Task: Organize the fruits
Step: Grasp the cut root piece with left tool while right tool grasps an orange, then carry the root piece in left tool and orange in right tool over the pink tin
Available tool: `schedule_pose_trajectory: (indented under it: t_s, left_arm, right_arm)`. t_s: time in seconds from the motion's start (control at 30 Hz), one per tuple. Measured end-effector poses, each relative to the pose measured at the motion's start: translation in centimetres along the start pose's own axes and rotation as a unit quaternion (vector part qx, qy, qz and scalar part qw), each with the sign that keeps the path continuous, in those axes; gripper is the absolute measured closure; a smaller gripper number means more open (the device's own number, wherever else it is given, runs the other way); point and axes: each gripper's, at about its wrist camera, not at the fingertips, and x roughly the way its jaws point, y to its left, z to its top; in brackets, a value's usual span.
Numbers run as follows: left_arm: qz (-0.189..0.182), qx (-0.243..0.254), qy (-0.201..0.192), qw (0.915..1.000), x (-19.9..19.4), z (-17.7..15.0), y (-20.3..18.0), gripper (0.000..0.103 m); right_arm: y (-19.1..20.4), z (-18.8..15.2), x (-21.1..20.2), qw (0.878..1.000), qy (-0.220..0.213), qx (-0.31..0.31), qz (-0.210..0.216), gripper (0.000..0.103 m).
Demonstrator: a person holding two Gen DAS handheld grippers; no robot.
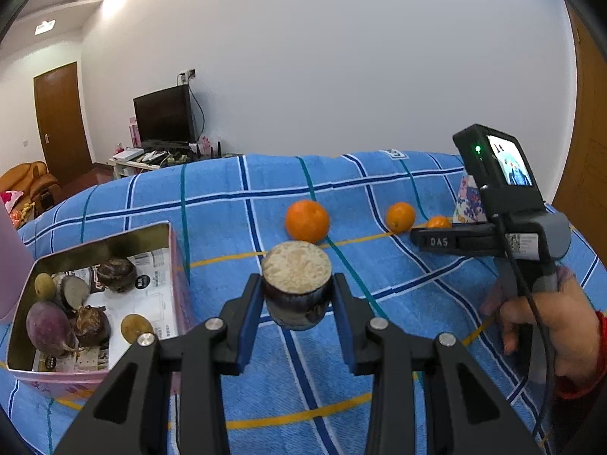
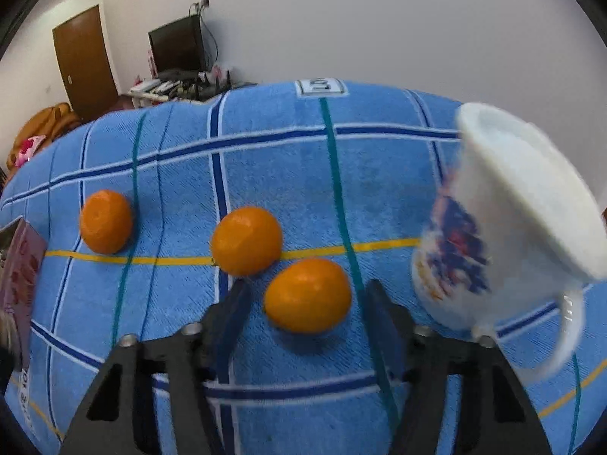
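My left gripper (image 1: pixel 297 292) is shut on a dark purple fruit piece (image 1: pixel 296 273) with a pale cut face, held above the blue checked cloth (image 1: pixel 379 341). To its left stands a pink tin box (image 1: pixel 178 265) with several dark fruits inside. Three oranges lie on the cloth: a far left orange (image 2: pixel 106 222), a middle orange (image 2: pixel 246 240) and a near orange (image 2: pixel 308 295). My right gripper (image 2: pixel 308 289) stands open around the near orange, with small gaps on both sides. In the left wrist view the right gripper (image 1: pixel 421 237) half hides that orange (image 1: pixel 439 222).
A white mug (image 2: pixel 493 227) with a blue floral print stands just right of the right gripper. The pink box's corner (image 2: pixel 19 265) shows at the far left. A person's hand (image 1: pixel 550 326) grips the right tool. Beyond the bed are a television (image 1: pixel 165 115) and a door.
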Motion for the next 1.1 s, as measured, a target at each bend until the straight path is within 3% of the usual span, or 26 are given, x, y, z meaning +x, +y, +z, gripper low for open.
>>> schedule_pose_trajectory:
  t_s: [0.27, 0.47, 0.77, 0.9, 1.1]
  left_arm:
    - [0.012, 0.006, 0.000, 0.9999, 0.4, -0.3, -0.4, 0.065]
    - [0.026, 0.010, -0.019, 0.9994, -0.2, -0.3, -0.4, 0.065]
    - [0.036, 0.005, -0.025, 0.9990, -0.4, -0.3, -0.1, 0.065]
    - [0.037, 0.007, -0.025, 0.9990, -0.5, -0.3, -0.2, 0.065]
    - [0.038, 0.005, -0.030, 0.9988, -0.7, -0.4, -0.1, 0.065]
  right_arm:
    - [-1.2, -2.0, -2.3, 0.999, -0.016, 0.029, 0.025, 0.058]
    - [-0.5, -4.8, -6.9, 0.992, -0.075, 0.066, 0.073, 0.058]
    - [3.9, -7.3, -10.8, 0.984, -0.174, -0.001, 0.030, 0.058]
    - [4.9, -7.4, -11.4, 0.981, -0.189, -0.025, 0.017, 0.058]
    - [3.8, -7.7, -11.7, 0.982, -0.186, -0.001, 0.033, 0.058]
